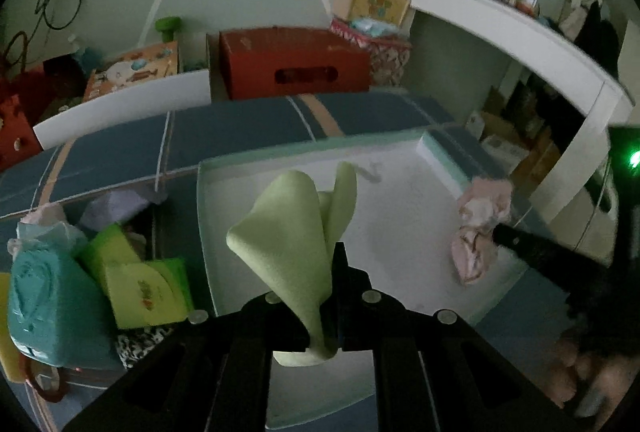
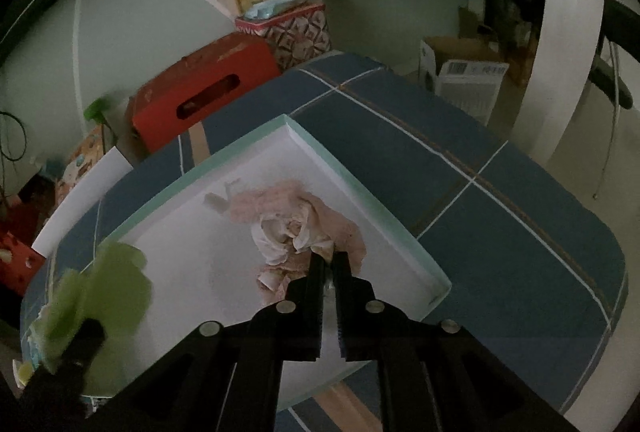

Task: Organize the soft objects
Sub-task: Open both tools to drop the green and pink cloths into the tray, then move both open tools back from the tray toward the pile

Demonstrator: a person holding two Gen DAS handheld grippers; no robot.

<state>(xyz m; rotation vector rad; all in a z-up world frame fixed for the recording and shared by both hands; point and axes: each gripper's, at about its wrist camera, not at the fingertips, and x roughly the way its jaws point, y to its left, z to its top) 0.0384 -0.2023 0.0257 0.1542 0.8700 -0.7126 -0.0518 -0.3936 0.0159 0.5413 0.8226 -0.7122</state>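
**Ana:** Both tongs are gripping cloth right now. The left tongs [image 1: 334,296] are pinching a pale green, soft felt-like cloth [image 1: 296,232] with the jaws nearly closed, and the cloth is sticking up in a loose cone over the shallow white tray with the mint-green rim [image 1: 202,216].

**Ben:** And the right tongs [image 2: 329,264]?

**Ana:** They are clamping the near edge of a crumpled pink and white fabric bundle [image 2: 296,228], jaws drawn narrow. That bundle is lying inside the tray, close to its right wall, and the tray is sitting on a bed under a blue checked cover [image 2: 500,199].

**Ben:** So both soft things are heading into the tray. How should this step go?

**Ana:** I'm judging that the green cloth is hanging above the tray's left half, so it should be lowered until it is resting on the tray floor before the grip is loosened, well apart from the pink bundle. The pink one is already touching down, I think, so it needs only a gentle release.

**Ben:** Any risk?

**Ana:** The green cloth is floppy, so releasing it high could let it drape over the tray's left rim towards the bright foam blocks and bags [image 1: 140,272] lying beside the tray.
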